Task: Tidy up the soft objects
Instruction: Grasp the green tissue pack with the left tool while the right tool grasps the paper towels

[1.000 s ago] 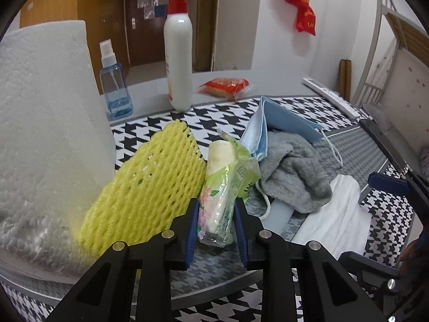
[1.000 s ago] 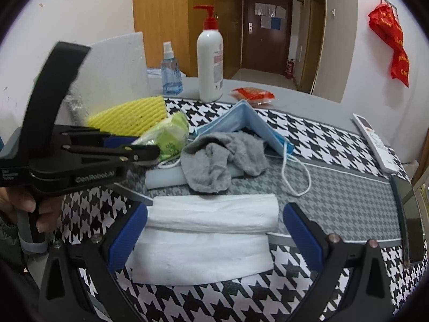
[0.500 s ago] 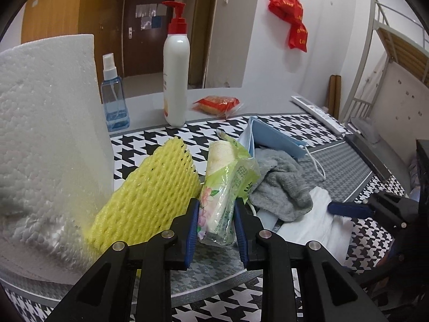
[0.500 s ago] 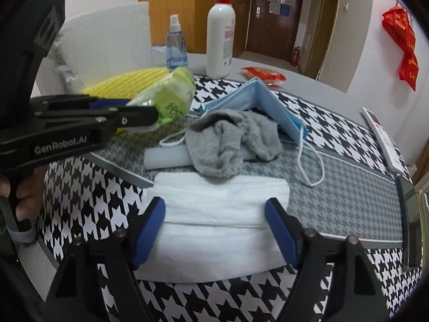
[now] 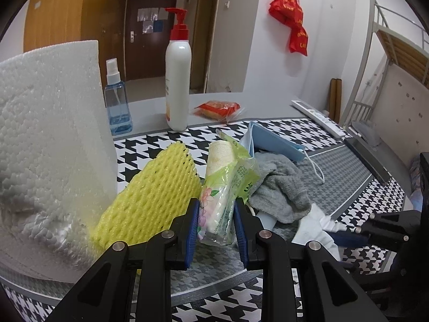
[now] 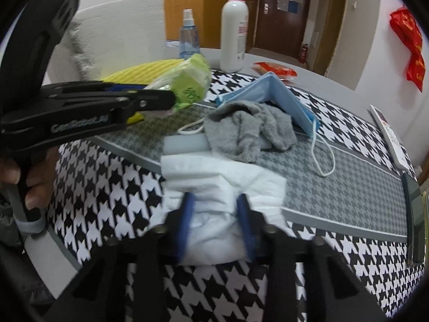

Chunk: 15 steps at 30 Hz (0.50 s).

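Foam net (image 5: 152, 201) left of tissue pack (image 5: 225, 190), sock (image 6: 249, 128) before mask (image 6: 278, 91), apparently overlapping towel (image 6: 228, 187)

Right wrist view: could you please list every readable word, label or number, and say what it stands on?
"GenRobot.AI": on the black arm of the left gripper.
Tissue pack: green print, too blurred to read.
Pump bottle: red label text, too small.
Red hanging bag: yellow characters, unreadable.

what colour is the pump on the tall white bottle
Red; the pump on the bottle shows best in the left wrist view.
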{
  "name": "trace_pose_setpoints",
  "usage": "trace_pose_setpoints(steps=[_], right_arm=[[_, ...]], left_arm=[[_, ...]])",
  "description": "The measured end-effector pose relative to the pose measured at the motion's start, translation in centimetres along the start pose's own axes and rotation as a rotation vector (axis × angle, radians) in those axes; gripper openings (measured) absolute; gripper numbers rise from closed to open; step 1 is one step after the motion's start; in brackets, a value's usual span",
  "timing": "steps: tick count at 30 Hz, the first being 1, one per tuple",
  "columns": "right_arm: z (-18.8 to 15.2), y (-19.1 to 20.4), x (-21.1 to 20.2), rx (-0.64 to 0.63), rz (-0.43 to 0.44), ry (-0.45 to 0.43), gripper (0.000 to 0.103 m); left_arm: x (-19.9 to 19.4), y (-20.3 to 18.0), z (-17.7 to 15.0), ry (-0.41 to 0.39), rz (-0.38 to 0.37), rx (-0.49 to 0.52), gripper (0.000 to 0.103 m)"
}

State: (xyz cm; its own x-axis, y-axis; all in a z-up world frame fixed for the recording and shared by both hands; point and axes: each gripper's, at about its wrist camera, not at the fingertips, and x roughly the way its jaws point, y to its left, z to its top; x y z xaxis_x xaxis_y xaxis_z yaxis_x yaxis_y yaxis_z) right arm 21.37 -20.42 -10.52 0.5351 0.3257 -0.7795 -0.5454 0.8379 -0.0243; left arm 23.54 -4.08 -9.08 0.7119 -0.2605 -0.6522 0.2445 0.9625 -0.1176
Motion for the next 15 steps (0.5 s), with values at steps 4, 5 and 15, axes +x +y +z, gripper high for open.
trace_pose_setpoints(steps=[4,5,15], right_arm=[[-0.3,-1.0,-0.5,0.058,0.006,-0.019,0.011],[-0.3,-1.2,-0.9,0.065,0.003,-0.031,0.011],[-0.2,-1.6,-3.5,0.122,-0.006,-0.115,0.011]], left_arm=[[-0.5,-0.2,0.0,-0.015,-0.006,0.002,0.027],[-0.6,-0.3,0.0,-0.021,-0.008,0.005,0.027],[-3.1,-1.4,0.1,-0.108,-0.041,0.044,0.027]])
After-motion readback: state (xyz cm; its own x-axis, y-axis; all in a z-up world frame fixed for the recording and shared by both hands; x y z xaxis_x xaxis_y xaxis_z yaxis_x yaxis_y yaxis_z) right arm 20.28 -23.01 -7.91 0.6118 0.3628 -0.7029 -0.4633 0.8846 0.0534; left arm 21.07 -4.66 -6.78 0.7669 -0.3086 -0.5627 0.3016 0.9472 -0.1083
